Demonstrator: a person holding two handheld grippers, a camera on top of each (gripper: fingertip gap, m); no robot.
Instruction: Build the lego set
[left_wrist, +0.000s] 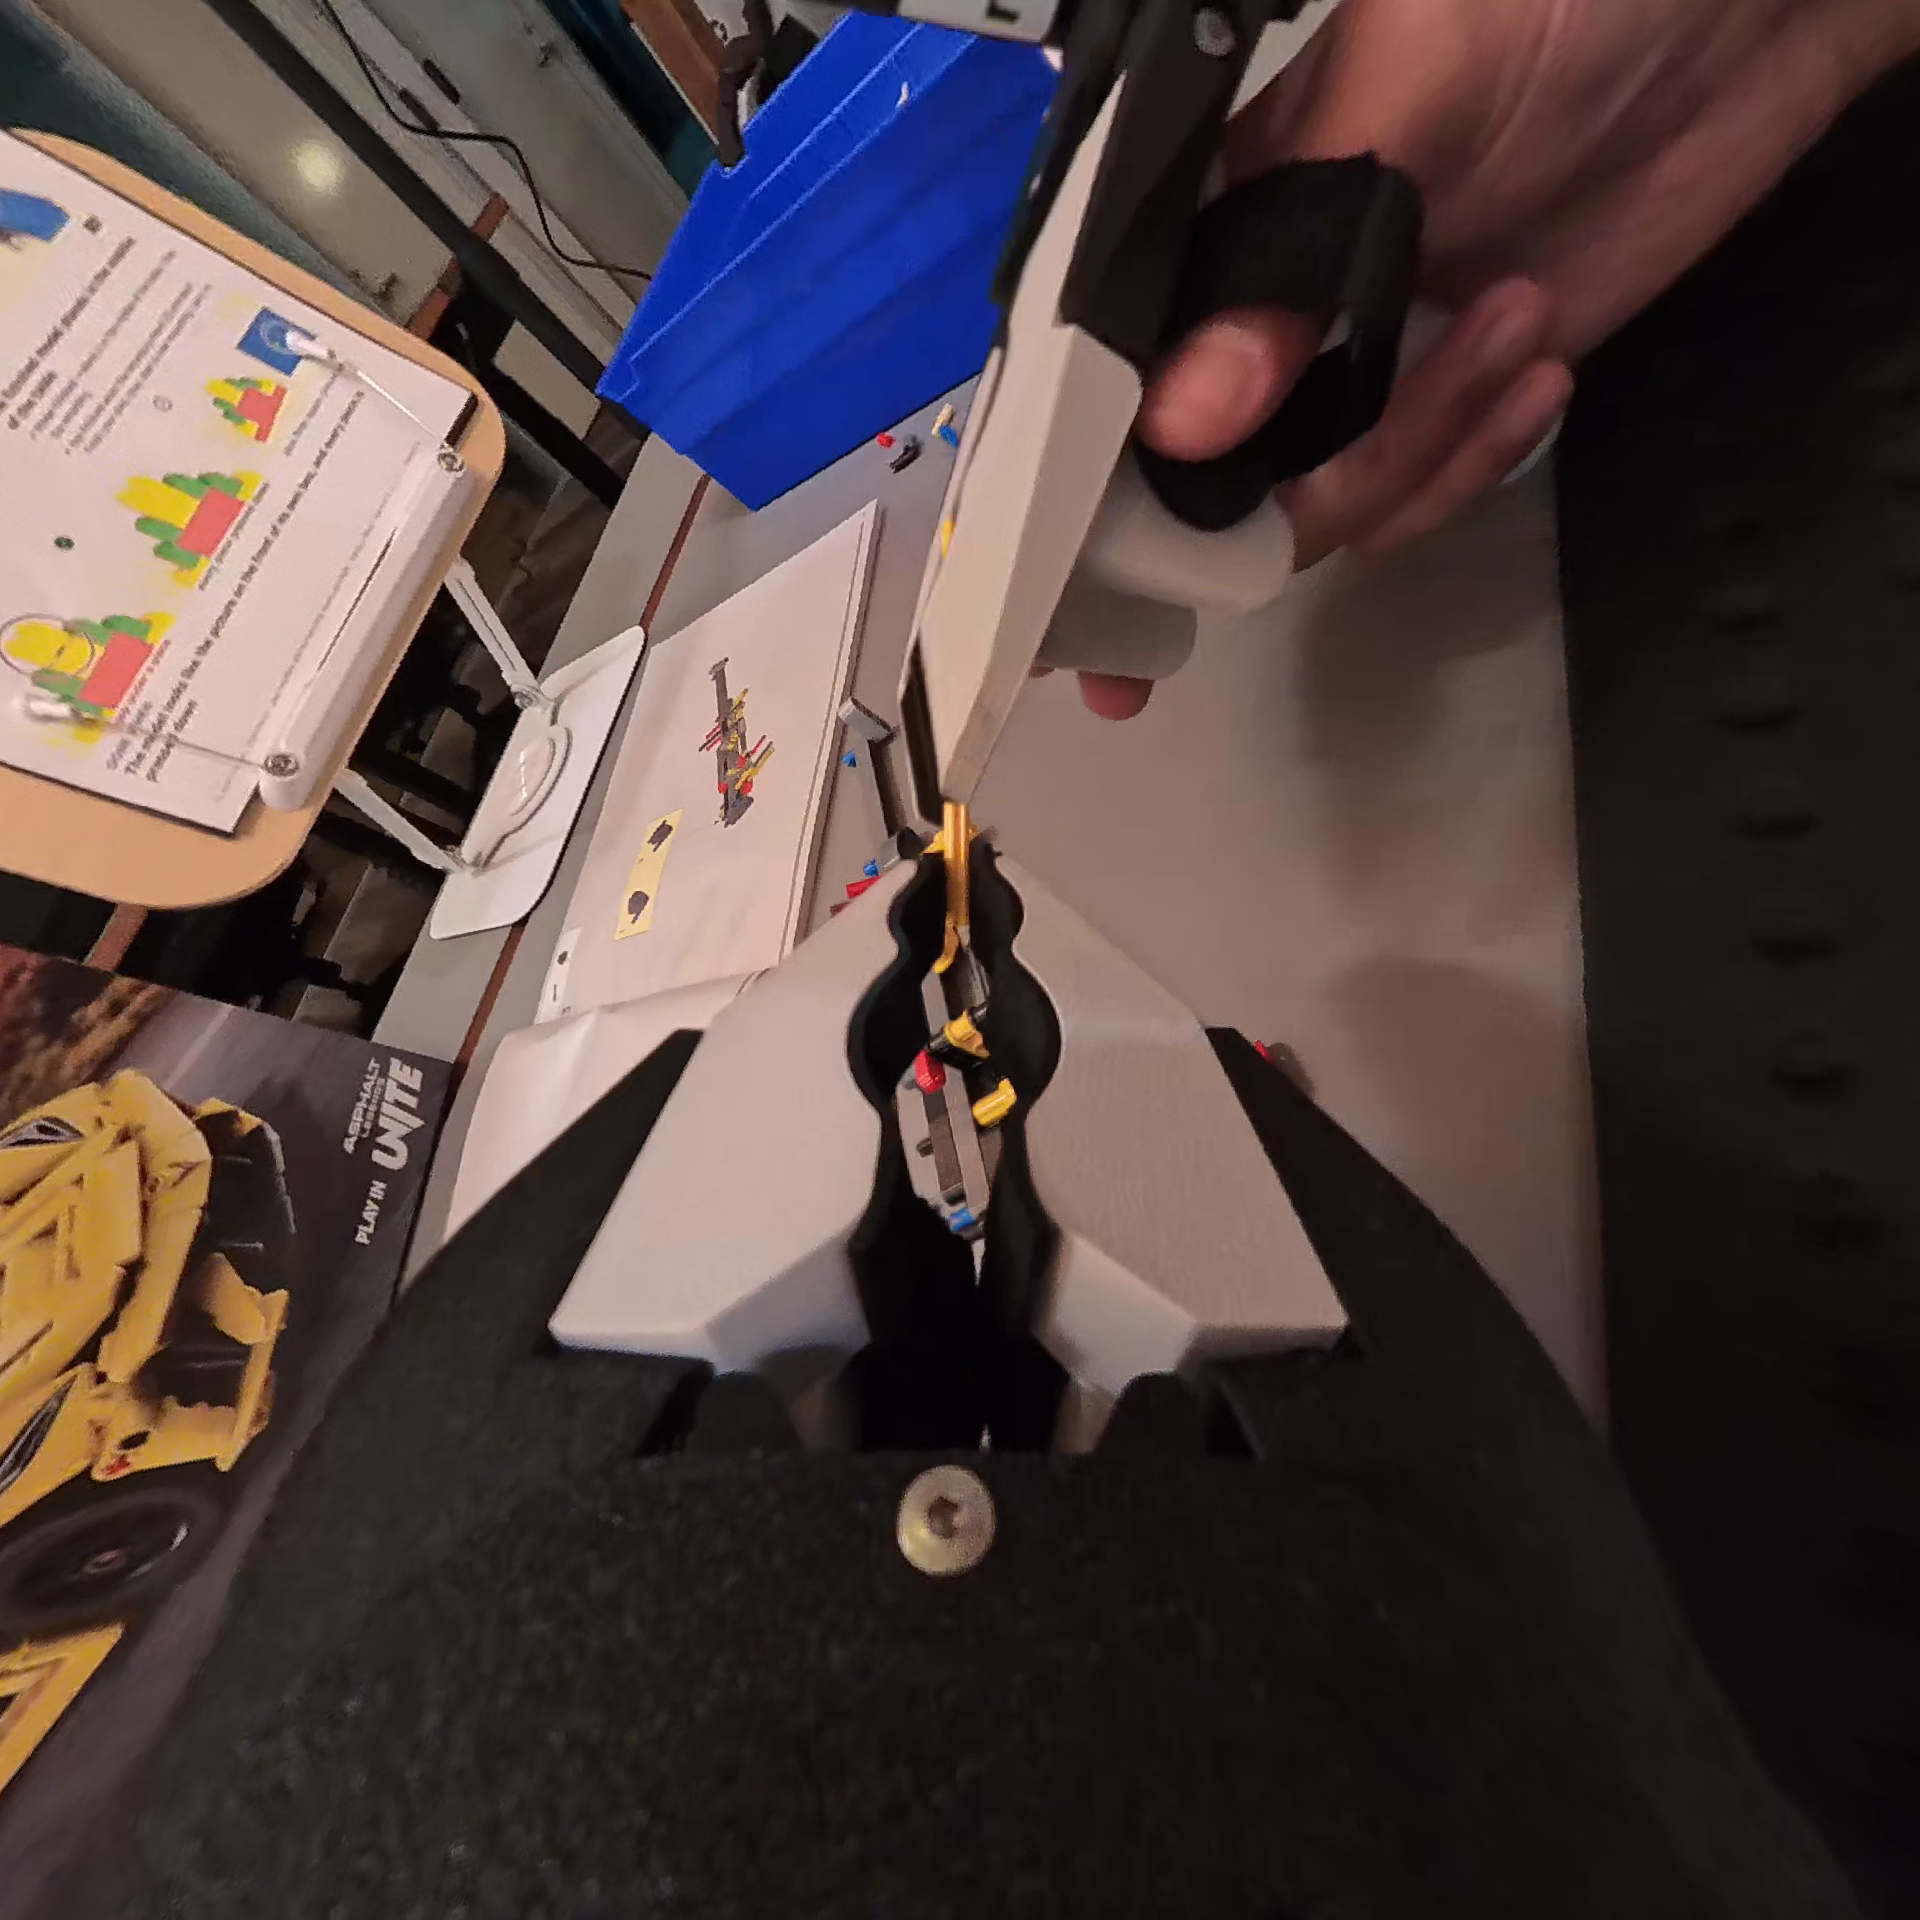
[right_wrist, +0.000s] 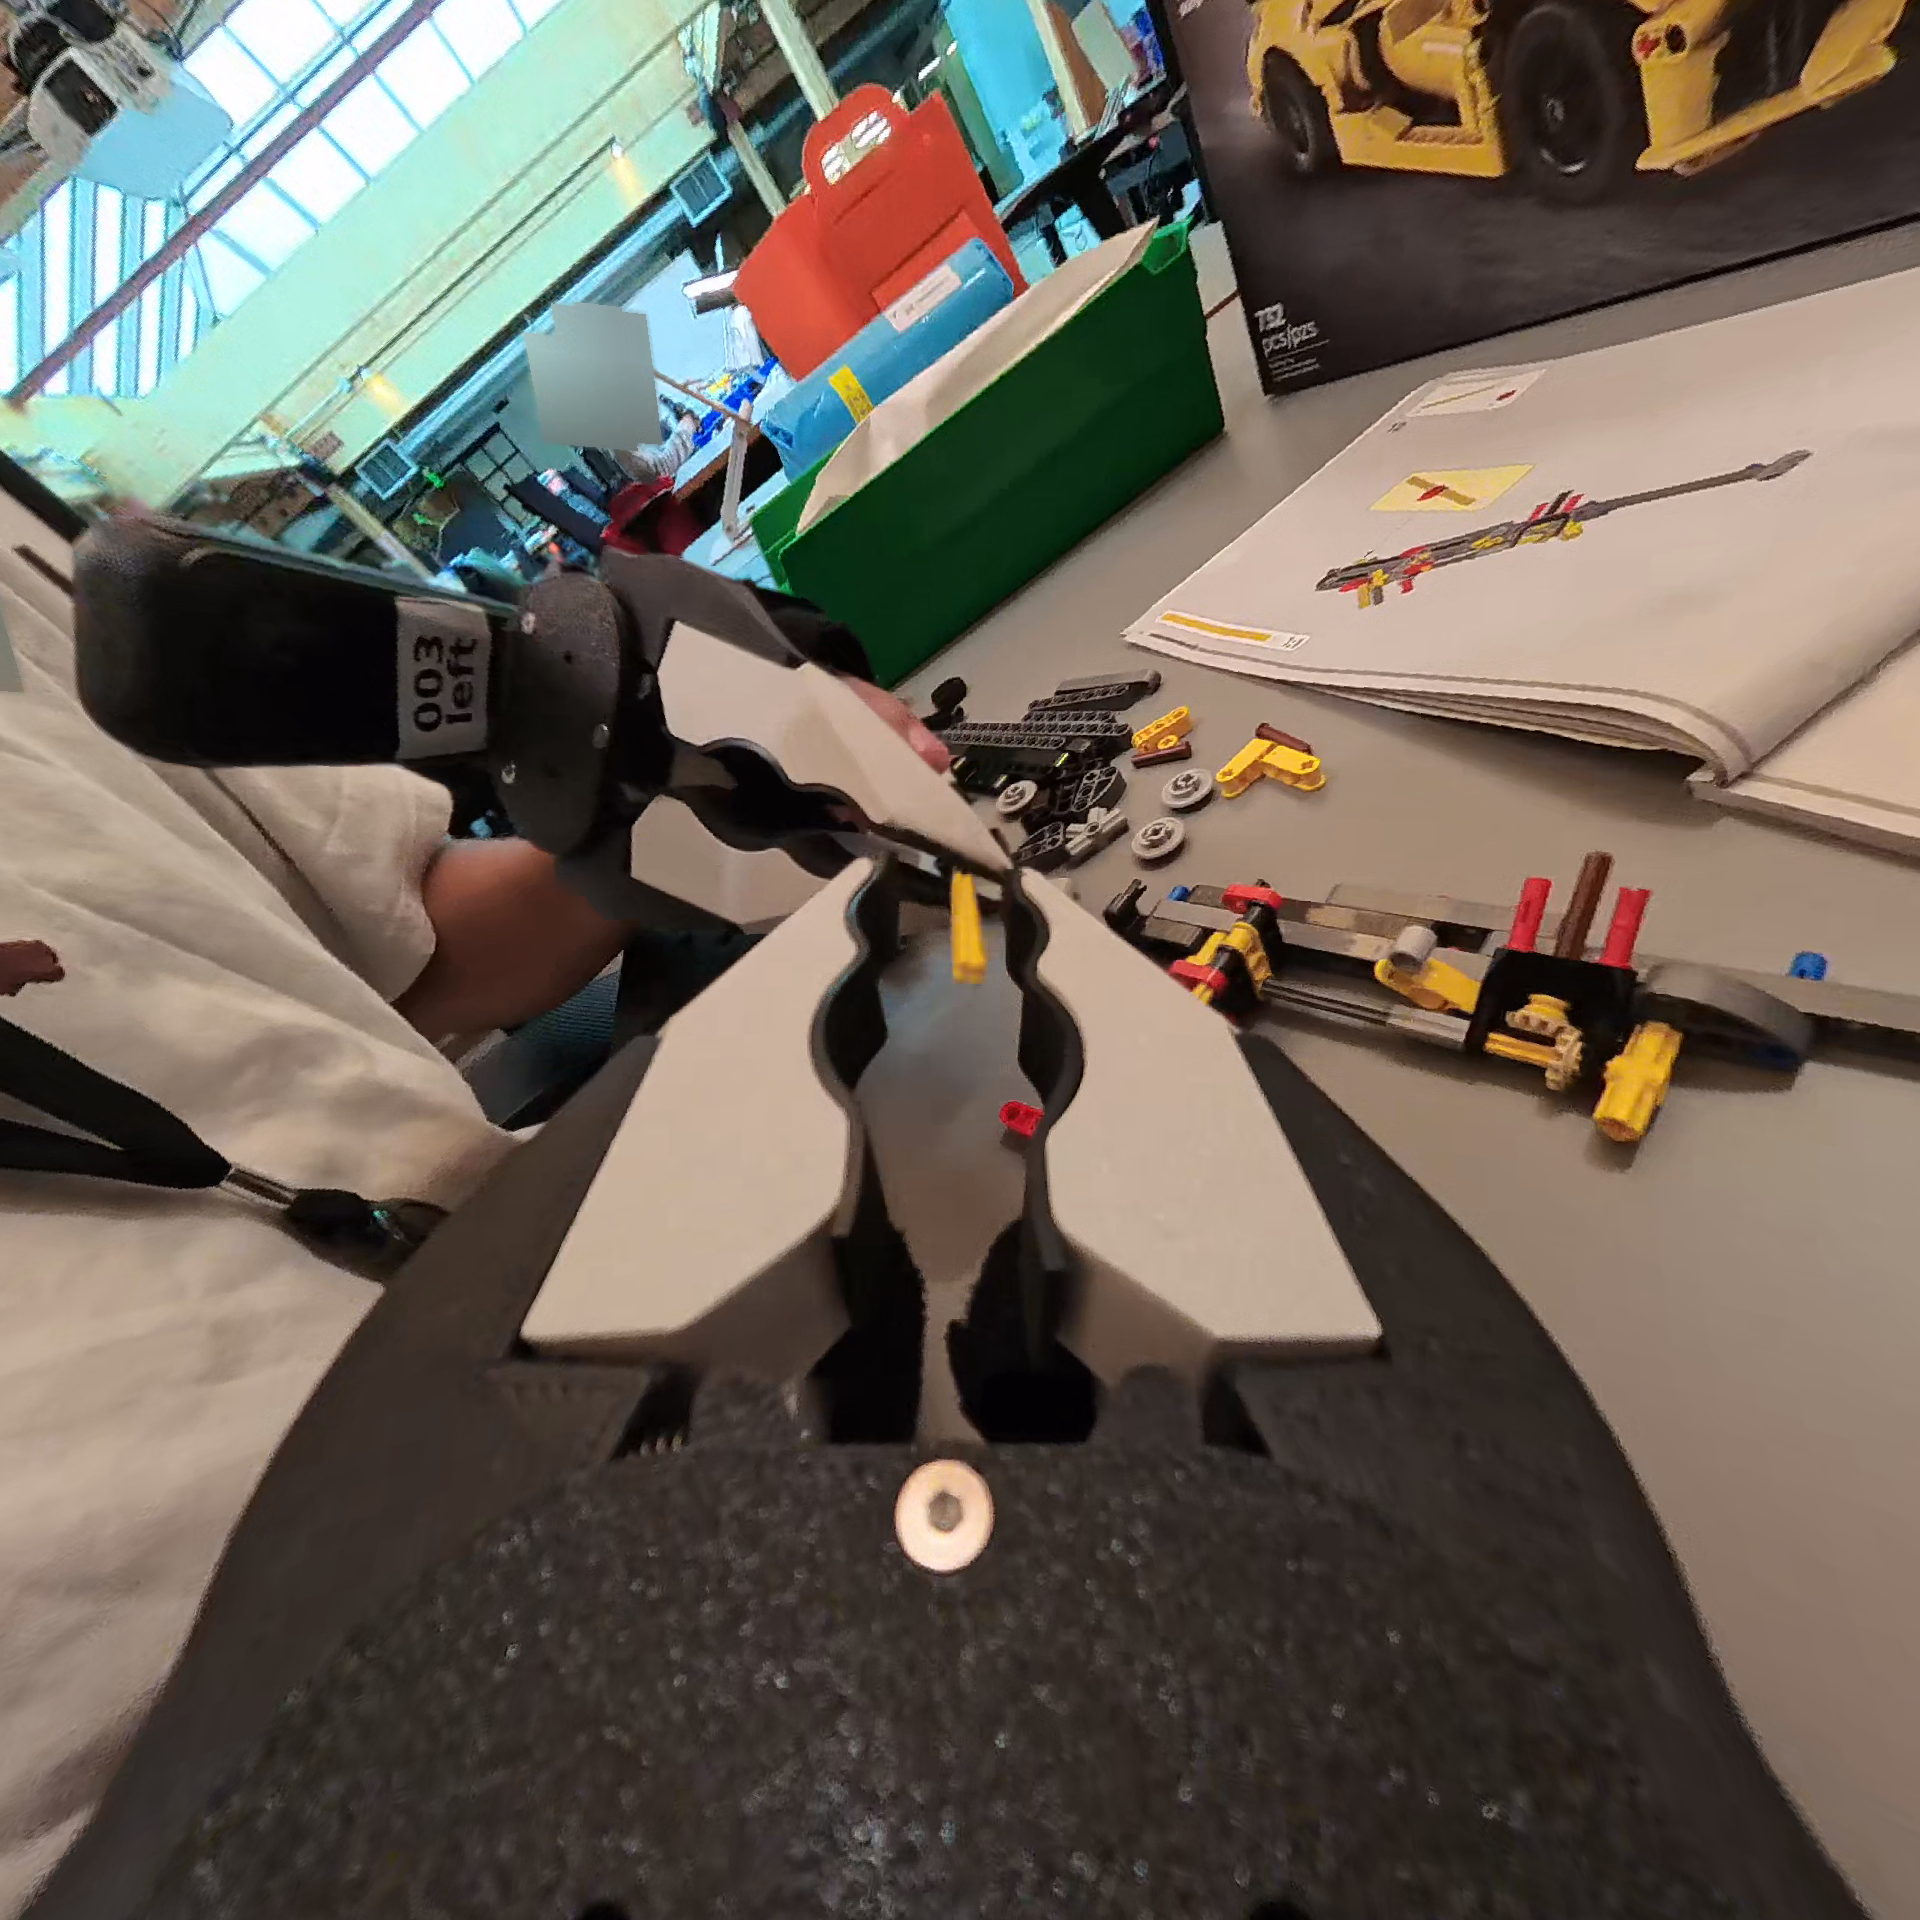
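My left gripper (left_wrist: 951, 862) is shut on a thin yellow lego piece (left_wrist: 956, 883) at its fingertips. In the right wrist view it comes in from the left (right_wrist: 992, 857), and the yellow piece (right_wrist: 966, 930) hangs down from its tip. My right gripper (right_wrist: 948, 878) is open, its fingertips on either side of the yellow piece with a gap. In the left wrist view it comes down from above (left_wrist: 961, 805) and meets the top of the piece. The long grey and black lego assembly (right_wrist: 1455, 987) with yellow and red parts lies on the grey table, partly visible between the left fingers (left_wrist: 961, 1101).
A pile of loose black, grey and yellow parts (right_wrist: 1070, 758) and a small red piece (right_wrist: 1020, 1117) lie on the table. The open instruction booklet (right_wrist: 1558, 582) and the lego box (right_wrist: 1558, 156) lie beyond, beside a green bin (right_wrist: 997, 488). A blue bin (left_wrist: 831, 281) stands far off. The grippers are tip to tip, or close to it.
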